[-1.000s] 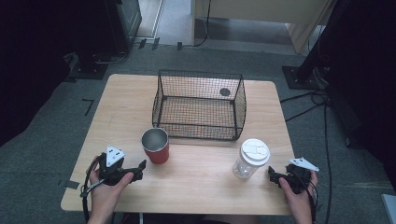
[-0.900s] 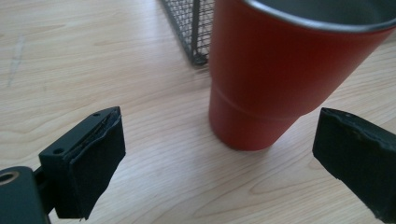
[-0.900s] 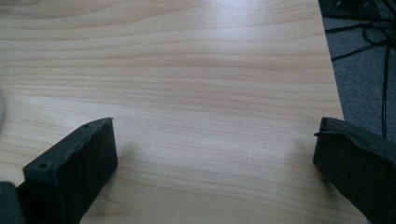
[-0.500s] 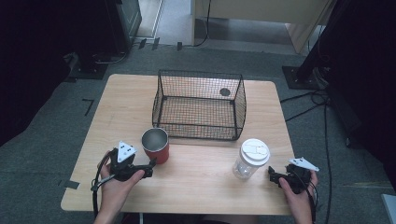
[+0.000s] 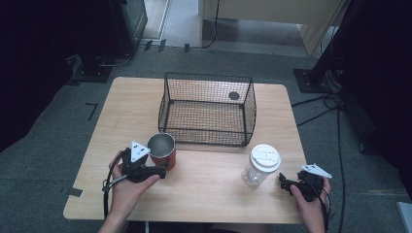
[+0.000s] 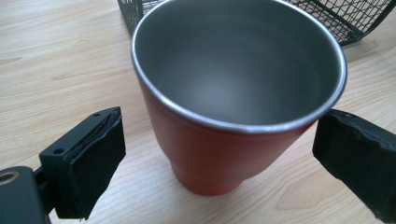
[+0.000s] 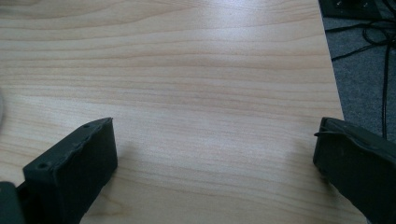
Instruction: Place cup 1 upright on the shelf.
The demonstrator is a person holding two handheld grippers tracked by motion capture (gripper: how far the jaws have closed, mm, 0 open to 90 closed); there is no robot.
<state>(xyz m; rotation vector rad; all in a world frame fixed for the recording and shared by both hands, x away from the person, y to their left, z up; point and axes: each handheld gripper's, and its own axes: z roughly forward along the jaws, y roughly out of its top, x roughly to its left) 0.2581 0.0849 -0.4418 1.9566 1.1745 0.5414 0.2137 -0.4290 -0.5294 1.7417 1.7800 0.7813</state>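
A light wooden table (image 5: 121, 116) with rounded corners stands on grey carpet (image 5: 53, 141) across the middle of the frame. Short dark tape marks (image 5: 92, 110) lie on the carpet at its left. At the upper left sits a dark cabinet (image 5: 128, 24); at the top, pale wooden furniture (image 5: 272, 9). Black cables (image 5: 335, 104) trail over the floor at the right, beside a black stand base (image 5: 311, 80). The far sides are in deep shadow.

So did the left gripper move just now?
Yes. The left gripper slid toward the red cup; its open jaws now straddle it.
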